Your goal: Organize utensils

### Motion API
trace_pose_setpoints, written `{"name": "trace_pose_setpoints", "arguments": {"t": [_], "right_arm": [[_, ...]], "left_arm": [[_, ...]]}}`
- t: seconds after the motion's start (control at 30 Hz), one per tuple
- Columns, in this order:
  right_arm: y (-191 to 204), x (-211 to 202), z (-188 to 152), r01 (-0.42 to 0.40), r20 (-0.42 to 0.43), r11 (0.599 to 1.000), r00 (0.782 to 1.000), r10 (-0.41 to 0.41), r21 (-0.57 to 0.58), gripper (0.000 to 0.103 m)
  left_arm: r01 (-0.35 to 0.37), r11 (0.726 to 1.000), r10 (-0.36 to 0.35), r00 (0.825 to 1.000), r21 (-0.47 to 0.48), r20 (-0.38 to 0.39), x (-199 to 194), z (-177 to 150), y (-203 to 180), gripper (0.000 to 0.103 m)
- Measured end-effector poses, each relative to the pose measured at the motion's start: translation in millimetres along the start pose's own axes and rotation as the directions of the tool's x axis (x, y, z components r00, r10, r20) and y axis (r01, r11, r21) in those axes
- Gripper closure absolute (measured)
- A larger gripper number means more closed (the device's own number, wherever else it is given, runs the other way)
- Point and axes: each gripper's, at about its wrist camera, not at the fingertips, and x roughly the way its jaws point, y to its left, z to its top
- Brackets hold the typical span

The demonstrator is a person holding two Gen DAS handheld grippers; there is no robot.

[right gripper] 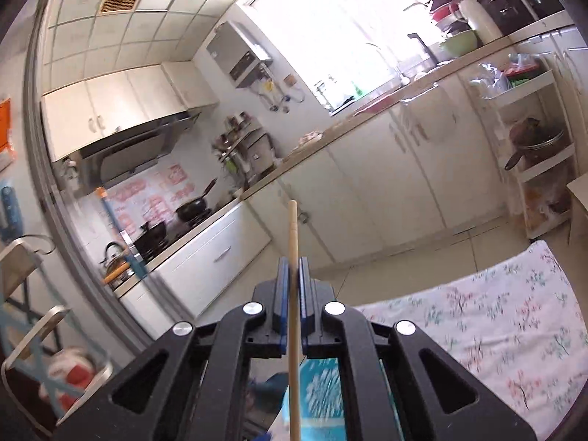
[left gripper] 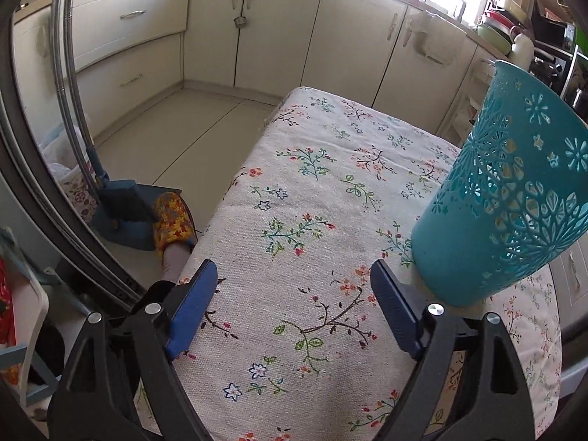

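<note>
A teal perforated utensil holder (left gripper: 511, 198) stands upright on the floral tablecloth (left gripper: 316, 191), just right of my left gripper's right finger. My left gripper (left gripper: 294, 286) hangs low over the cloth, jaws wide open, nothing between its blue pads (left gripper: 191, 308). In the right wrist view my right gripper (right gripper: 293, 272) is raised and points across the kitchen. It is shut on a thin wooden chopstick (right gripper: 292, 235), which stands up past the fingertips and runs down behind the fingers. The teal holder (right gripper: 323, 393) shows blurred below that gripper.
Cream kitchen cabinets (left gripper: 279, 29) line the far side beyond the tiled floor (left gripper: 176, 139). A blue dustpan (left gripper: 125, 217) and a foot in a patterned slipper (left gripper: 172, 220) are on the floor left of the table. A shelf rack (right gripper: 533, 139) stands by the right cabinets.
</note>
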Motion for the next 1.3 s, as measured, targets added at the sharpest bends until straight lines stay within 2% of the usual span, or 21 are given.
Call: {"name": "trace_pose_setpoints", "arguments": {"t": [0.07,0.13,0.3,0.43,0.47,0.53,0.67,0.8,0.87,0.93,1.03,1.13,1.17,1.23,1.3], "right_arm": [[-3,15,-3,0.063,0.024,0.998,0.998,-0.062,-0.022,0.097],[-7,29,-10,0.112,0.011,0.993,0.994,-0.112,-0.034,0.097],[-10,31,-38,0.165,-0.013,0.981,0.986,-0.167,-0.103,0.097],[-21,36,-45,0.171,-0.069,0.979,0.981,-0.179,-0.108,0.096],[-23,36,-47,0.161,-0.088,0.979,0.981,-0.173,-0.123,0.093],[-15,30,-53,0.142,-0.127,0.975,0.978,-0.164,-0.172,0.074],[-4,2,-68,0.110,-0.164,0.964,0.975,-0.152,-0.243,0.068],[-9,-41,-79,0.126,-0.187,0.971,0.968,-0.165,-0.206,0.049],[-17,-64,-88,0.172,-0.208,0.971,0.956,-0.205,-0.167,0.039],[-27,-85,-102,0.229,-0.249,0.964,0.934,-0.257,-0.137,0.029],[-39,-110,-120,0.321,-0.307,0.940,0.889,-0.340,-0.113,0.020],[-46,-127,-131,0.403,-0.365,0.910,0.837,-0.408,-0.095,0.016],[-46,-132,-132,0.422,-0.371,0.902,0.826,-0.424,-0.092,0.015],[-41,-141,-130,0.453,-0.374,0.887,0.810,-0.451,-0.090,0.012],[-30,-148,-126,0.464,-0.366,0.881,0.806,-0.465,-0.098,0.010]], "left_arm": [[0.004,1.000,-0.004,1.000,-0.002,0.001,0,0,0,0.021],[0.008,1.000,-0.008,1.000,-0.002,-0.002,0,0,0,0.021],[0.014,1.000,-0.014,1.000,0.012,-0.009,2,0,-3,0.021],[0.015,1.000,-0.014,1.000,0.010,-0.013,3,0,-2,0.021],[0.015,1.000,-0.015,1.000,0.009,-0.015,4,0,-2,0.021],[0.016,1.000,-0.016,1.000,0.012,-0.022,5,0,-2,0.018],[0.011,1.000,-0.010,0.999,0.025,-0.032,7,0,-4,0.016],[0.002,0.999,0.000,0.999,0.039,-0.040,6,0,-5,0.015],[-0.023,0.999,0.025,0.999,0.040,-0.040,0,-1,-4,0.015],[-0.035,0.999,0.035,0.999,0.024,-0.029,-15,-7,0,0.015],[-0.018,0.999,0.019,1.000,0.041,-0.014,-43,-13,-2,0.012],[-0.017,0.996,0.014,0.999,0.092,0.032,-77,-14,-9,0.008],[-0.010,0.994,0.005,0.999,0.108,0.048,-89,-13,-11,0.008],[0.006,0.992,-0.016,0.997,0.130,0.076,-116,-9,-15,0.008],[0.023,0.987,-0.039,0.994,0.157,0.098,-145,-8,-19,0.007]]}}
